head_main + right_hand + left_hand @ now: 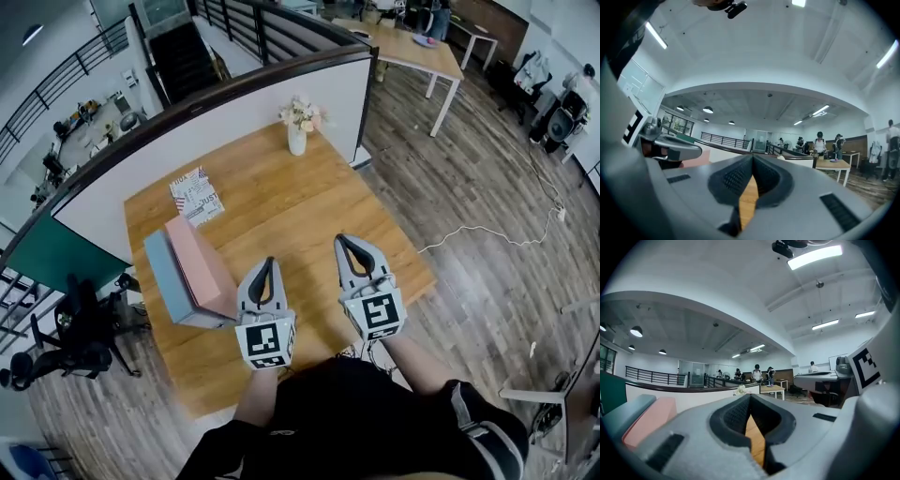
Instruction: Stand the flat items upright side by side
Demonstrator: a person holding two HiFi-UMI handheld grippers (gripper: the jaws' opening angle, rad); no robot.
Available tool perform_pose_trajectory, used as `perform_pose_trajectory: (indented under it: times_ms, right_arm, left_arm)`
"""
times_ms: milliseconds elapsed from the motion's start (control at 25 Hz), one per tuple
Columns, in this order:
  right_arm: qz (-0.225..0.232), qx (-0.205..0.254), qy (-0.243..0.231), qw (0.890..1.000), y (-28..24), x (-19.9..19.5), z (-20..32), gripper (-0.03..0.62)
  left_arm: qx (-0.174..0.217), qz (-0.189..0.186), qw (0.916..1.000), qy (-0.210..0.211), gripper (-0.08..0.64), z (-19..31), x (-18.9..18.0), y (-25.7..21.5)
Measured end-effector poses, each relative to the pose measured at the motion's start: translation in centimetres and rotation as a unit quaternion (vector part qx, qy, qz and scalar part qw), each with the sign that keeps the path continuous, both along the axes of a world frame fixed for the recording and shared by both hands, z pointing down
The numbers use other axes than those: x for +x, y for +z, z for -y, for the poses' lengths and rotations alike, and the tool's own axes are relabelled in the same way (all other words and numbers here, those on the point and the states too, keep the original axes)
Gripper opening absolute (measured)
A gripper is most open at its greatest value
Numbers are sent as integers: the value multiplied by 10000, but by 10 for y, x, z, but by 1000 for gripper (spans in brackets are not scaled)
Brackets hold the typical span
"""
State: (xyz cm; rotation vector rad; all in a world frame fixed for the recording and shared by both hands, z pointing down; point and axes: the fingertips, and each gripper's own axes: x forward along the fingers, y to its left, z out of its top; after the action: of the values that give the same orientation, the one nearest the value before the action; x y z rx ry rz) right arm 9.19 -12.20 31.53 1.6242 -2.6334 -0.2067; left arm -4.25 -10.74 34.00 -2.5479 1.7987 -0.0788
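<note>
Two flat items stand upright side by side at the desk's left: a pink one (pixel 201 265) and a grey-blue one (pixel 166 278) pressed against its left face. A patterned booklet (pixel 197 195) lies flat behind them. My left gripper (pixel 265 265) hovers just right of the pink item, shut and empty. My right gripper (pixel 349 246) hangs over the desk's front right, also shut with nothing held. In the left gripper view the pink item (pixel 649 420) and grey-blue item (pixel 623 412) show at the left edge, past the closed fingertips (pixel 749 399).
A white vase of flowers (pixel 299 125) stands at the desk's far edge against a white partition (pixel 216 127). The wooden desk (pixel 309 211) ends near my body. Office chairs (pixel 70 342) sit at the left; a cable (pixel 487 234) runs over the floor at right.
</note>
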Motion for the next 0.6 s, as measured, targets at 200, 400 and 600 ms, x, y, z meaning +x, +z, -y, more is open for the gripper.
perform_pose_trajectory:
  times_ms: [200, 400, 600]
  right_arm:
    - [134, -117, 43, 9998, 0, 0, 10, 5]
    - [135, -95, 43, 9999, 7, 1, 14, 5]
    - [37, -67, -82, 9999, 10, -7, 13, 5]
  left_arm:
    - [-45, -64, 9999, -75, -2, 5, -9, 3]
    - [-119, -173, 9997, -132, -2, 5, -12, 5]
    - [-135, -167, 9997, -132, -2, 2, -12, 8]
